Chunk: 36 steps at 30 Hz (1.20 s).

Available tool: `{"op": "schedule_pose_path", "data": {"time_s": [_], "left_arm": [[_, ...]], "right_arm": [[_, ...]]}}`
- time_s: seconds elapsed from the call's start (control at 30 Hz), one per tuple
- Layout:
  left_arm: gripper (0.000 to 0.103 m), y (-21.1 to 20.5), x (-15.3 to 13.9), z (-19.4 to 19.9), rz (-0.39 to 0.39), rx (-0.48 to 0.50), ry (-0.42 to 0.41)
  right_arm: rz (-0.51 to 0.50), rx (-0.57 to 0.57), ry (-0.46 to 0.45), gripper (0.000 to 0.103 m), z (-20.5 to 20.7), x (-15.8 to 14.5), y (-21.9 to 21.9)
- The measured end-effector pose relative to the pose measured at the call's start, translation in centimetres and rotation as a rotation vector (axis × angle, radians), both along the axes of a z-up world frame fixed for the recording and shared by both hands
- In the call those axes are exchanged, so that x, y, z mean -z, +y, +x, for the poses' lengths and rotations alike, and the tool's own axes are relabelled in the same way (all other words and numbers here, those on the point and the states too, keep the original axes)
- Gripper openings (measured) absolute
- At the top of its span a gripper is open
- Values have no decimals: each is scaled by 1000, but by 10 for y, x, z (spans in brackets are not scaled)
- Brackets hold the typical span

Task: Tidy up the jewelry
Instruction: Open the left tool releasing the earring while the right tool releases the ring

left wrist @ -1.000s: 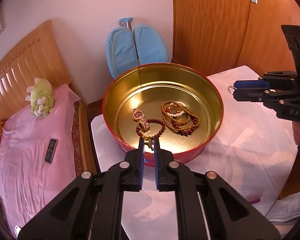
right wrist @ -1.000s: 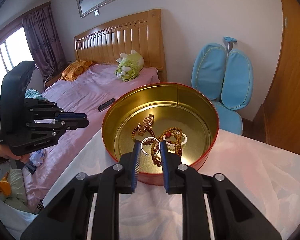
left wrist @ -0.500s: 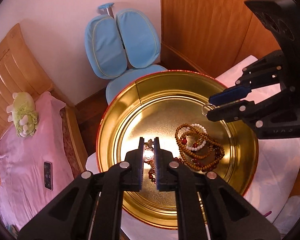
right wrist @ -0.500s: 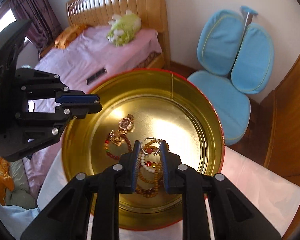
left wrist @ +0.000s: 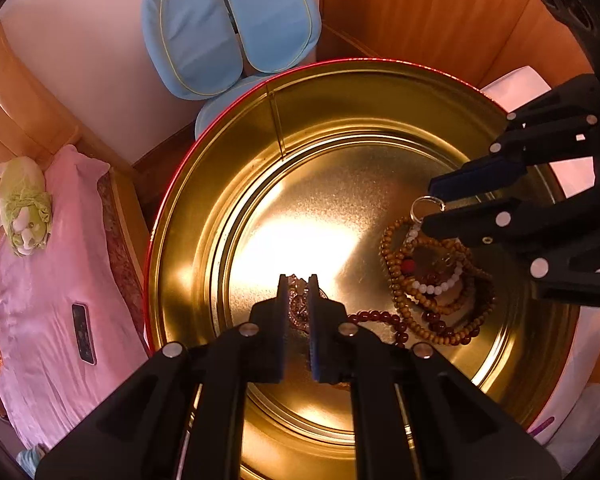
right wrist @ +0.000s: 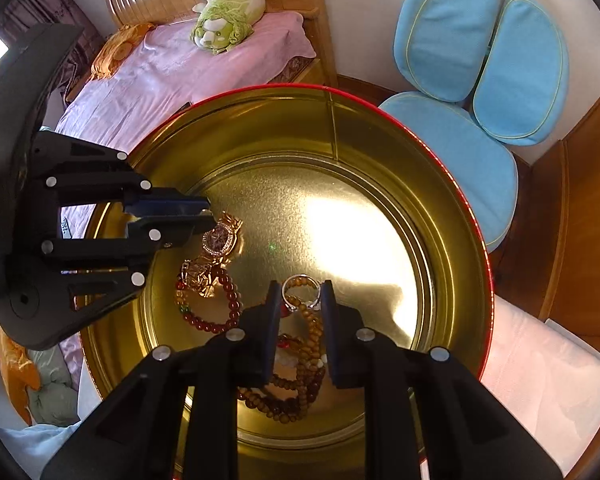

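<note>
A round gold tin with a red rim [left wrist: 228, 160] [right wrist: 380, 128] holds a gold watch [right wrist: 219, 238], a dark red bead bracelet [right wrist: 212, 312] [left wrist: 380, 318] and a heap of brown bead bracelets [left wrist: 432, 280] [right wrist: 300, 360]. My right gripper [right wrist: 301, 294] [left wrist: 430, 204] is shut on a silver ring [right wrist: 300, 292] [left wrist: 425, 205], held low inside the tin above the brown beads. My left gripper [left wrist: 298, 284] [right wrist: 208, 218] is nearly shut, low over the watch [left wrist: 298, 306]; a grip on it does not show.
The tin stands on a white-covered table [right wrist: 548, 376]. A pink bed [left wrist: 52, 264] with a green plush toy [left wrist: 22, 208] and a remote [left wrist: 83, 334] lies left. A blue chair [left wrist: 228, 24] stands behind the tin, wooden panels [left wrist: 420, 12] to the right.
Both grippers have moved forward and down into the tin. The right one still carries the ring; the left one has come down over the watch.
</note>
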State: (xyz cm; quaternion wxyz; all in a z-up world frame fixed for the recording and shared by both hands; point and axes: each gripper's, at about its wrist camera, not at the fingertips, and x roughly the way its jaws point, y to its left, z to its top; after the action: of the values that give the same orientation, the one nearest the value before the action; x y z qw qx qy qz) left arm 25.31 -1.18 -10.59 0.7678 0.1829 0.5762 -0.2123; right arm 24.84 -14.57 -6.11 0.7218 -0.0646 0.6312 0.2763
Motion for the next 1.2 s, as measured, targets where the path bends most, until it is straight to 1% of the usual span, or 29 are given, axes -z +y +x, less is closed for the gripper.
{"op": "schedule_pose_path", "data": {"time_s": [0.47,0.57,0.6,0.63,0.67,0.7,0.77,0.83,1.03,1.07,1.1,1.13,1.17,1.2], "left_arm": [[9,3,0,3,5,-11,-1],[12,-2,0,-2,22,21,-8],[27,-4,1,-3,44,31,-15],[47,-5,2,-5,68,33,-31],[54,-6,1,-8,75,38,-48],[57,-7,0,-9,74,45,-56],[57,-8,1,-11,77,53,-51],[57,-9,2,-12,91,57,-52],[57,-9,0,-14,86,48,-50],[57,-10,0,-14,83,46,-50],[62,-10,-1,-15,85,44,-53],[71,-10,-3,-16,88,43,-61],[74,-10,-5,-18,93,44,-75],[77,-11,-7,-20,97,46,-92]], "right_arm": [[6,10,8,21,0,4,-2],[36,7,34,23,0,4,-5],[40,4,36,30,0,4,-5],[34,5,27,36,0,2,-5],[27,8,16,46,0,1,-5],[29,16,12,51,0,0,-6],[55,25,14,52,-1,-2,-8],[58,24,8,52,-2,-4,-8],[74,23,2,52,-7,-9,-9],[79,27,-4,54,-9,-11,-10],[79,31,-15,62,-11,-15,-12],[78,34,-30,67,-13,-19,-11],[76,40,-57,77,-15,-25,-13],[81,47,-86,83,-19,-31,-16]]}}
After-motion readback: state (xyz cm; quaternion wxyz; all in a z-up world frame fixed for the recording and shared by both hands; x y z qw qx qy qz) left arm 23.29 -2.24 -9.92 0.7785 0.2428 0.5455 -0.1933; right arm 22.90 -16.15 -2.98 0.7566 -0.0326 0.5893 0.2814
